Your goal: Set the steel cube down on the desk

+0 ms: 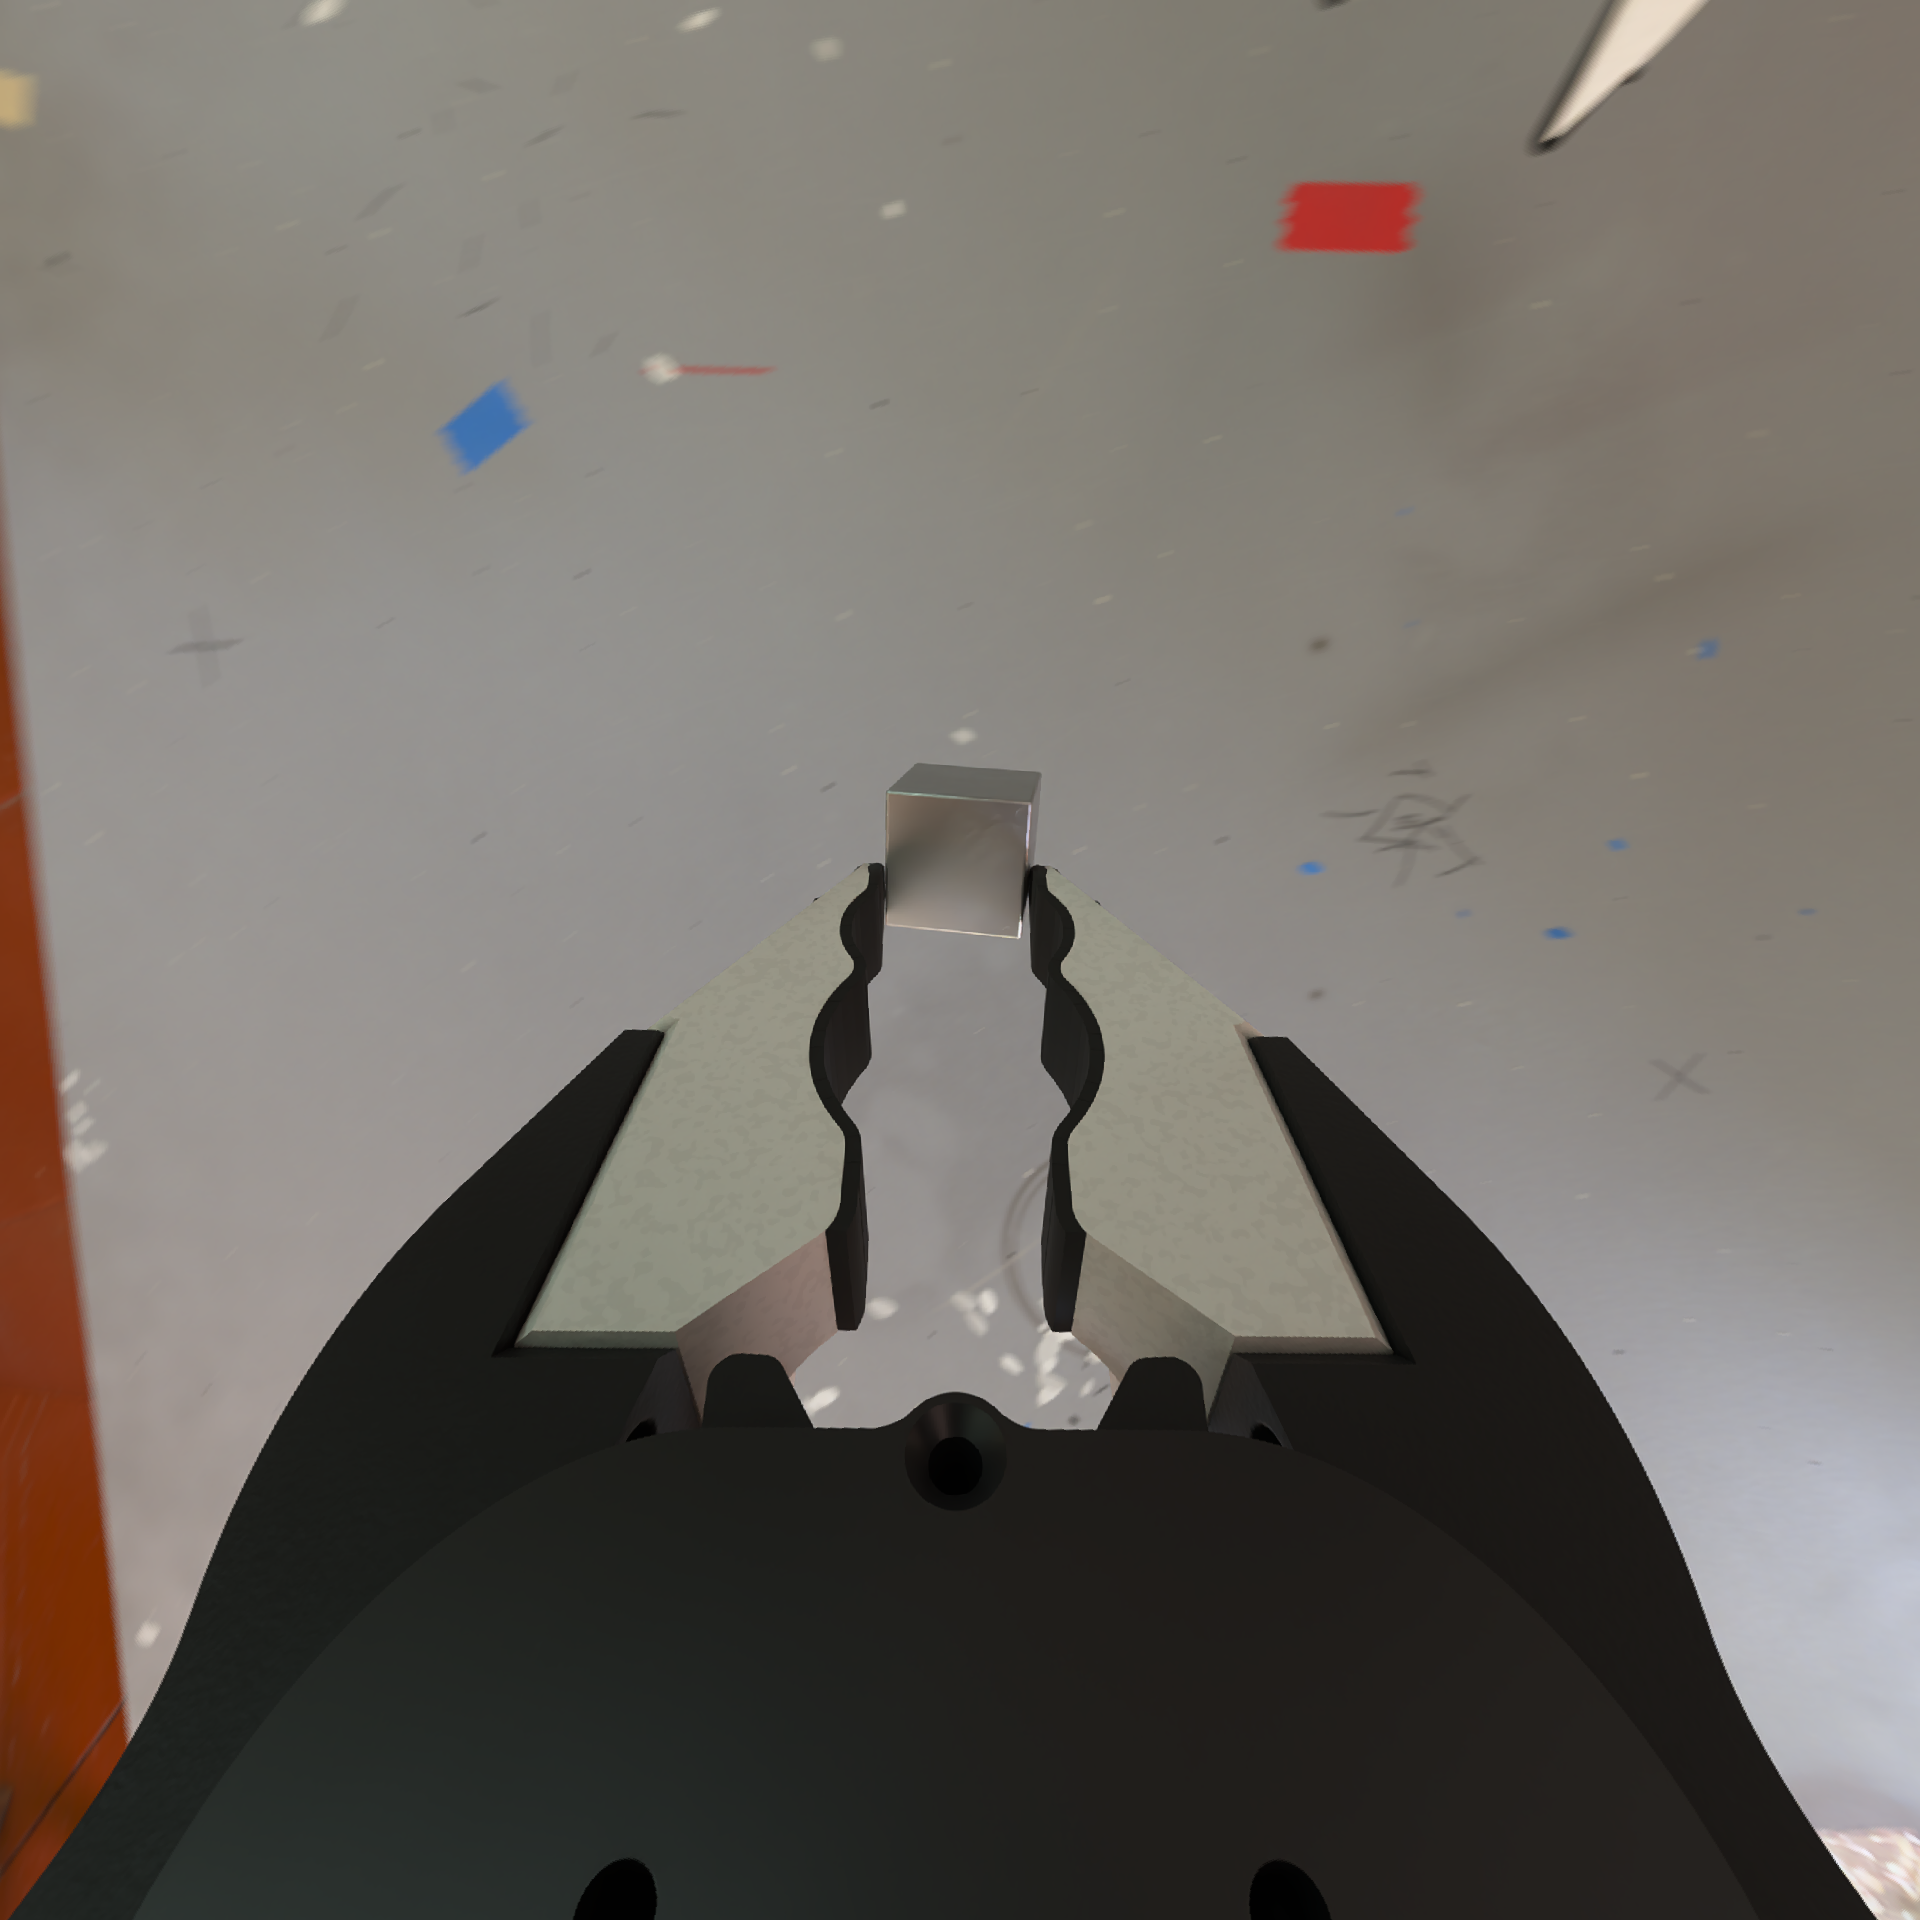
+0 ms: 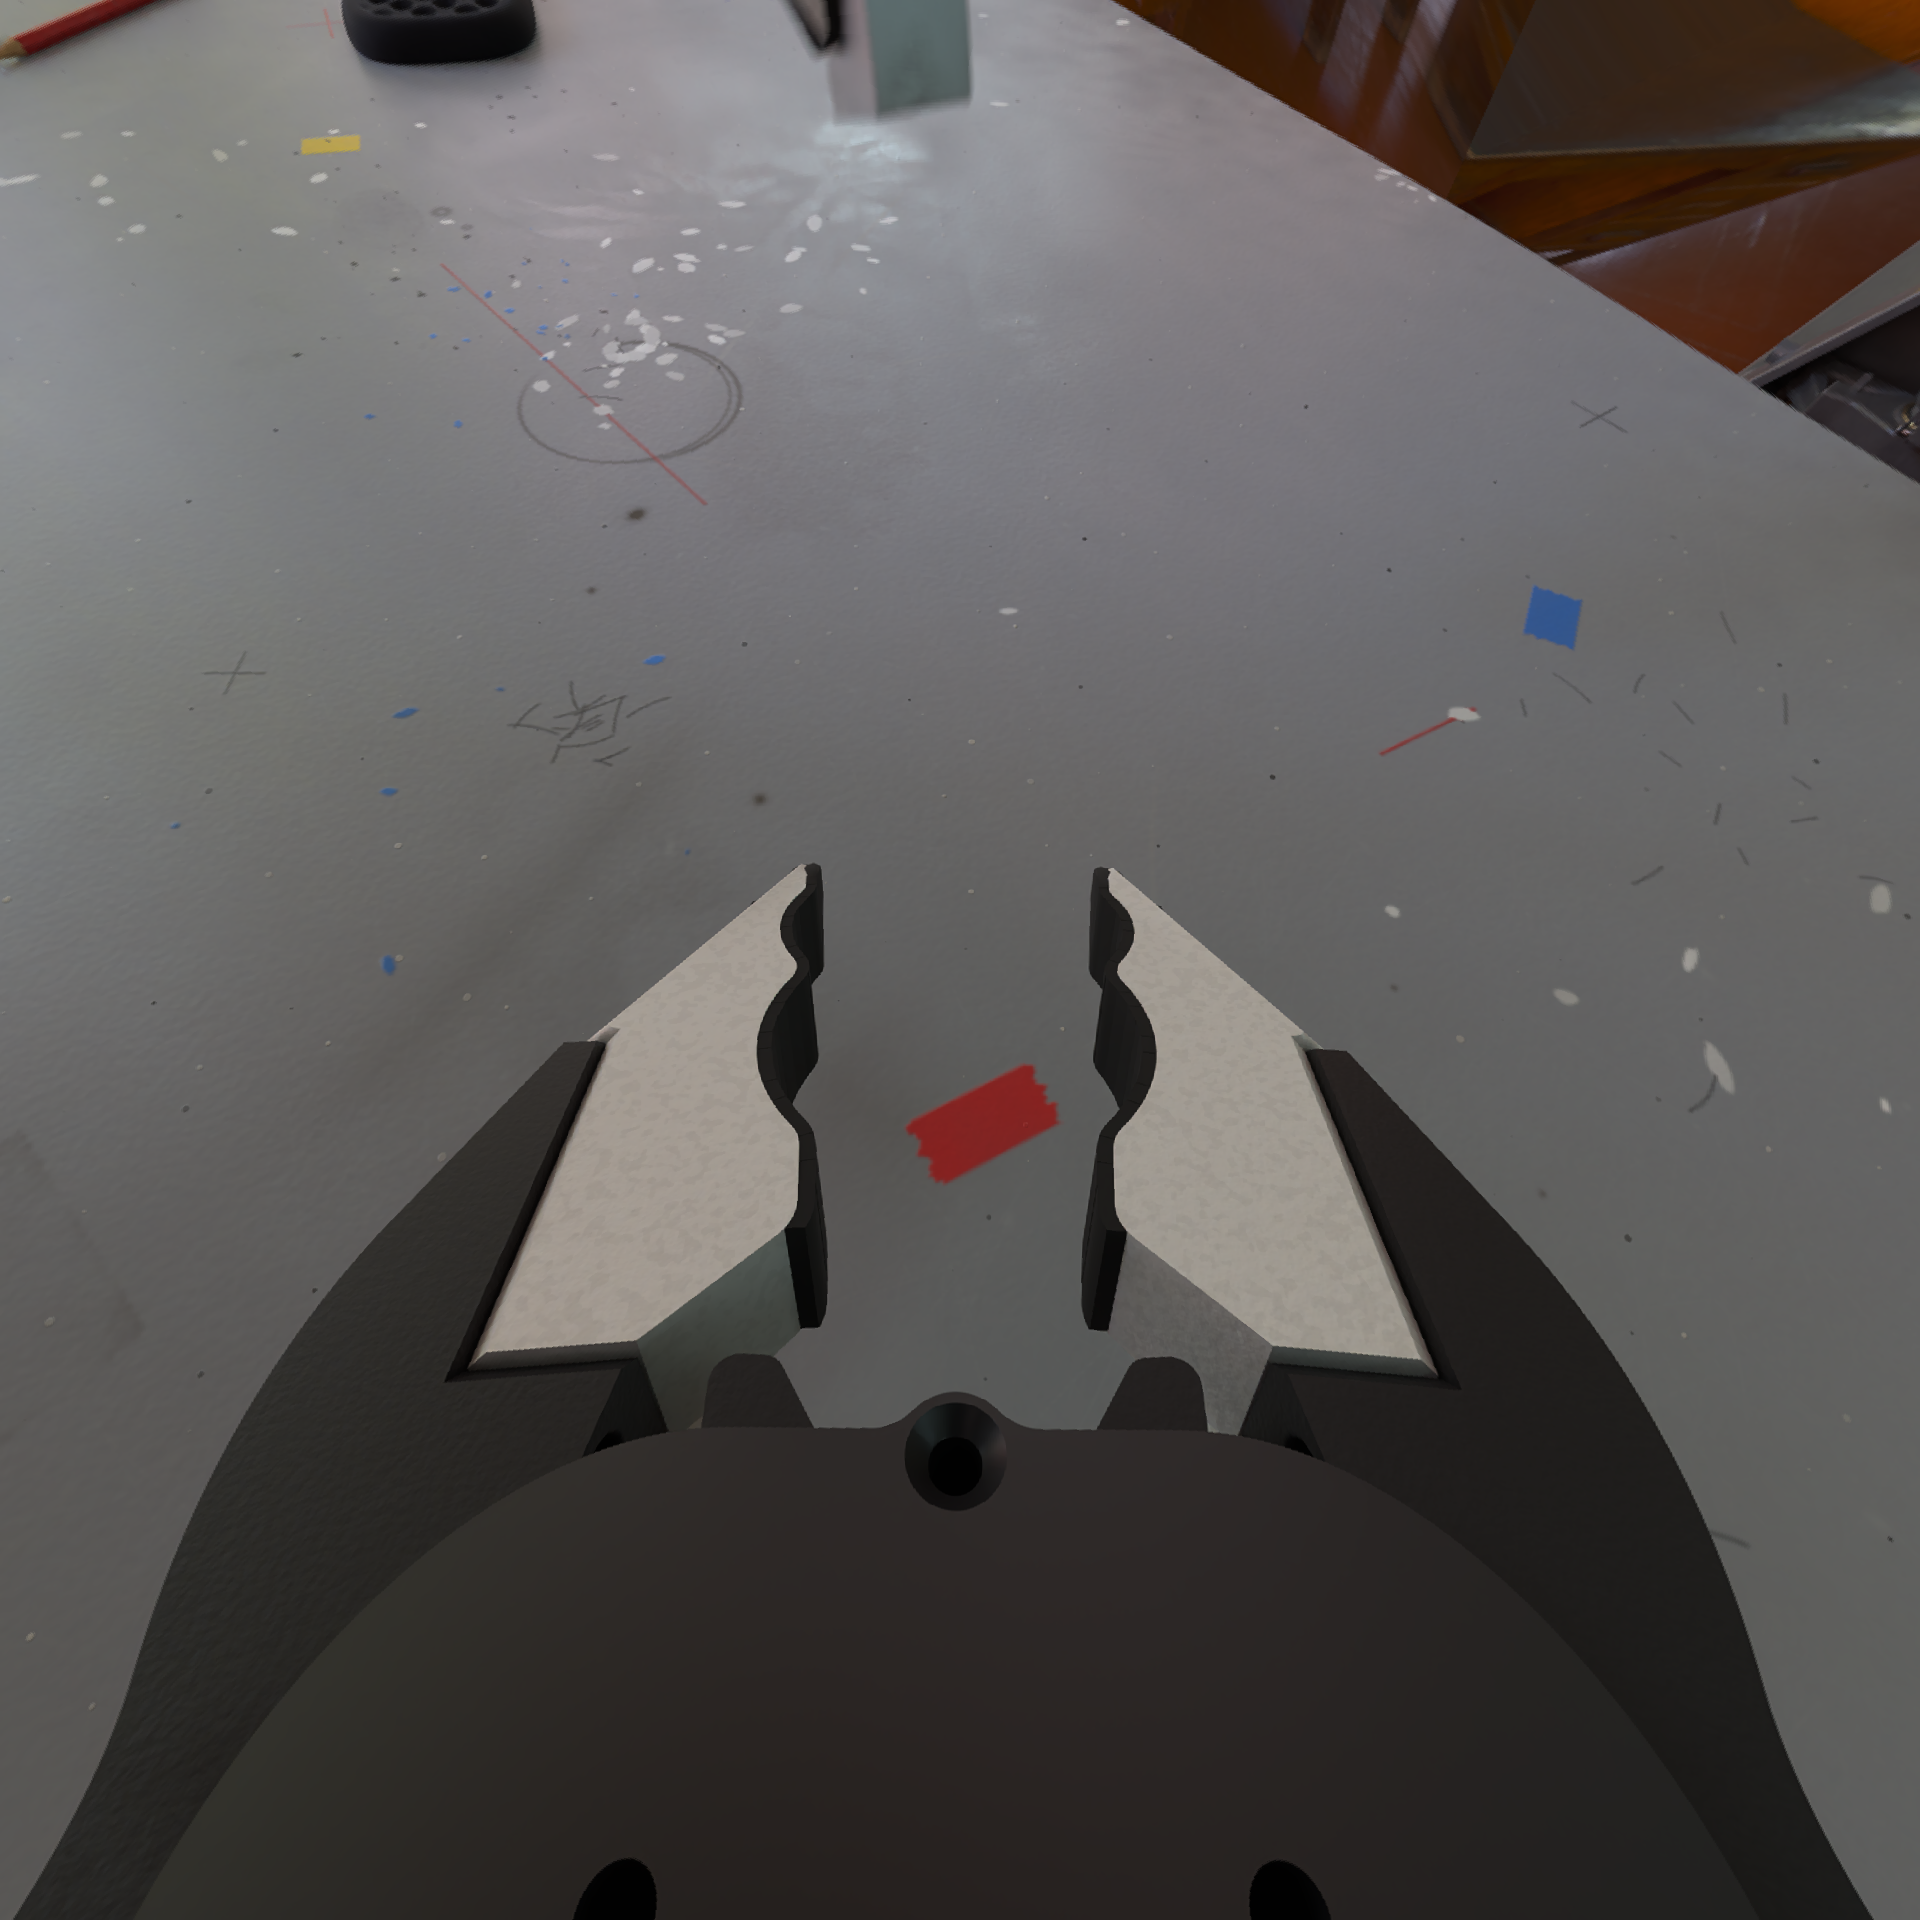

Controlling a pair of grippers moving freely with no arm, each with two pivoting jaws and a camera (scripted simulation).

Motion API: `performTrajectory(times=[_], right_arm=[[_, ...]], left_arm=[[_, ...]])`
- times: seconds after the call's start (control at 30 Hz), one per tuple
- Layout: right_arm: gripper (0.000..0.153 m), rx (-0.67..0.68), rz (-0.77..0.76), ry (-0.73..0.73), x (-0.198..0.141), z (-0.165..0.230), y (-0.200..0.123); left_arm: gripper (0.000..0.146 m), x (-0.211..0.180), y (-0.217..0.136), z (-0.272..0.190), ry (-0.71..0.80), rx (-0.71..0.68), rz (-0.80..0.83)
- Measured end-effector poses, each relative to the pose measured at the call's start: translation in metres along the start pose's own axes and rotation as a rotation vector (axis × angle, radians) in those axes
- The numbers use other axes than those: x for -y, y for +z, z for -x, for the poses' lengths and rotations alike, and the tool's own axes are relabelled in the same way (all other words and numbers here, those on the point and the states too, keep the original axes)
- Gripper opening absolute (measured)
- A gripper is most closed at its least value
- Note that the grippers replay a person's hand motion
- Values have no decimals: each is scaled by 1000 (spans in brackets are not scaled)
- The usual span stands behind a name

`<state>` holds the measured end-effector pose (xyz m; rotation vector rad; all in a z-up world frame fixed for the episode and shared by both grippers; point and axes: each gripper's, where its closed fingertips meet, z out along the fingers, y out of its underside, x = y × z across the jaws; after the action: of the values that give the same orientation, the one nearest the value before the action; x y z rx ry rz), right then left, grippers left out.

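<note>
The steel cube is a small shiny metal block. My left gripper is shut on it, pinching its lower half between the very tips of the two fingers. The grey, paint-flecked desk lies beyond it, blurred; I cannot tell how far the cube is from it. My right gripper is open and empty, hovering over the desk. The cube does not show in the right wrist view.
A red tape patch lies between the right fingers and also shows in the left wrist view. There are a blue patch, a black perforated object and a red pencil. The desk edge runs along the right.
</note>
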<state>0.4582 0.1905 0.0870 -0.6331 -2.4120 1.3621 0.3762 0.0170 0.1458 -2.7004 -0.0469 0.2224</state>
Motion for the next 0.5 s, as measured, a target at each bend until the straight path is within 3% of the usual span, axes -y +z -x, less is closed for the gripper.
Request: performTrajectory(times=[0.27,0.5], right_arm=[[50,-13,-13,-10,3,1,-2],[49,-22,-12,10,0,-5,-3]], left_arm=[[28,33,75,-77,20,-170,94],[28,43,119,-89,40,-122,168]])
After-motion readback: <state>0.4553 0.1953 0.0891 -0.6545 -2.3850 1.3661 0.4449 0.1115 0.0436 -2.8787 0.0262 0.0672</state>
